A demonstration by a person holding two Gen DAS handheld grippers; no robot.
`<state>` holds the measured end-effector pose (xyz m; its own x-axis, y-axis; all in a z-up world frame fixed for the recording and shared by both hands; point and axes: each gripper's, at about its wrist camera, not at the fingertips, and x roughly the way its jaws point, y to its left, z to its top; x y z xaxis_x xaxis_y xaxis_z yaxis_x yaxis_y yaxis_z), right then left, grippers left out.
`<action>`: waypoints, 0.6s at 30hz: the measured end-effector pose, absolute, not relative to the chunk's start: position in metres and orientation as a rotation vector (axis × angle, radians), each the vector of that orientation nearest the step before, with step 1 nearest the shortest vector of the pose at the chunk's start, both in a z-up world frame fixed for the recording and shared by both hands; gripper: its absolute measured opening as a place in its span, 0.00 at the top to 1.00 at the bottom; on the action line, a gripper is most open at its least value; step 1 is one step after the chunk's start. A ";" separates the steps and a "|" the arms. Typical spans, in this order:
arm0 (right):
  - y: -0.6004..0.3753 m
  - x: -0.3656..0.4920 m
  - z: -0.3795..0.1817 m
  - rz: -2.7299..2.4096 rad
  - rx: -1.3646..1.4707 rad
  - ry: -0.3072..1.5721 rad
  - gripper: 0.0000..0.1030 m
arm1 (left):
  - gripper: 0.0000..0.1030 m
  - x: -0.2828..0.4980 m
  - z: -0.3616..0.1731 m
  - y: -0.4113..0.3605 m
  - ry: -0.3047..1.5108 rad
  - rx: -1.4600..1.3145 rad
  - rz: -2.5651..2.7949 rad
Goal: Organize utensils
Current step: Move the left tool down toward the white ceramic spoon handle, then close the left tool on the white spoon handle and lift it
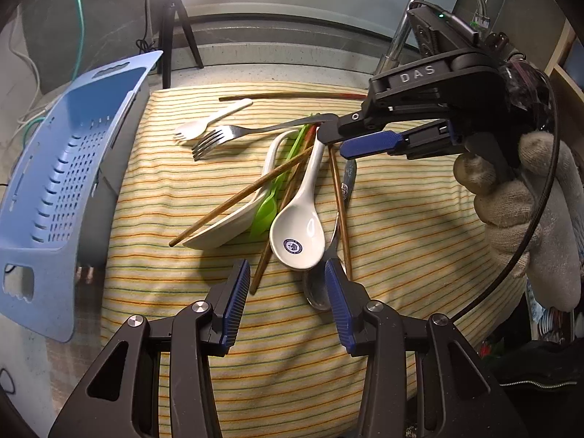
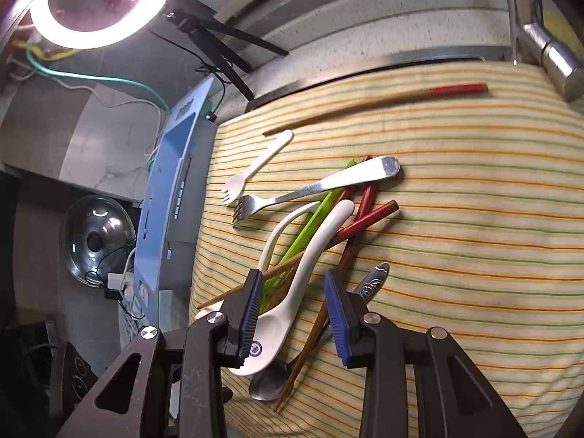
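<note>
Left wrist view: my left gripper (image 1: 288,304) hangs over the near end of the utensil pile, its jaws parted. The bowl of the metal spoon (image 1: 319,294) lies just beside the right pad, and I see no pad pressing on anything.

My right gripper (image 1: 334,140), held in a gloved hand (image 1: 525,211), reaches in from the right, over the far end of the pile above the handles. From the right wrist view its jaws (image 2: 294,314) stand partly apart, astride the white ceramic spoon (image 2: 292,292) and a brown chopstick (image 2: 310,343), neither pad clamped on them.

The pile rests on a striped cloth (image 1: 401,219) spread over the tabletop: a second white spoon (image 1: 233,222), a green plastic spoon (image 1: 266,211), red-tipped chopsticks (image 2: 368,219) and a steel fork (image 1: 233,135) lying across the handles. A small white plastic fork (image 1: 204,124) lies just beyond the steel one. A single red-ended chopstick (image 2: 383,104) lies apart at the far edge of the cloth.

A blue perforated basket (image 1: 69,182) stands tilted at the cloth's left side.
</note>
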<state>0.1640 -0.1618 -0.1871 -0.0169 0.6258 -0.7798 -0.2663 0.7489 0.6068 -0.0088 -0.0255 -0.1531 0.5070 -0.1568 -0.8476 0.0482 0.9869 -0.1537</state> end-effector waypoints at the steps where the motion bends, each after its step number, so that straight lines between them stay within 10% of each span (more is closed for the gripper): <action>1: -0.161 0.166 -0.190 0.724 0.329 1.433 0.72 | 0.60 -0.008 -0.154 -0.025 1.034 -0.115 -0.126; 18: -0.151 0.171 -0.201 0.710 0.335 1.473 0.79 | 0.60 0.003 -0.173 -0.028 1.073 -0.097 -0.168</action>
<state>0.1707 -0.1507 -0.2010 -0.0539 0.6177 -0.7845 -0.2284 0.7572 0.6119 0.0026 -0.0284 -0.1730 0.4661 -0.1841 -0.8654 0.0898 0.9829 -0.1607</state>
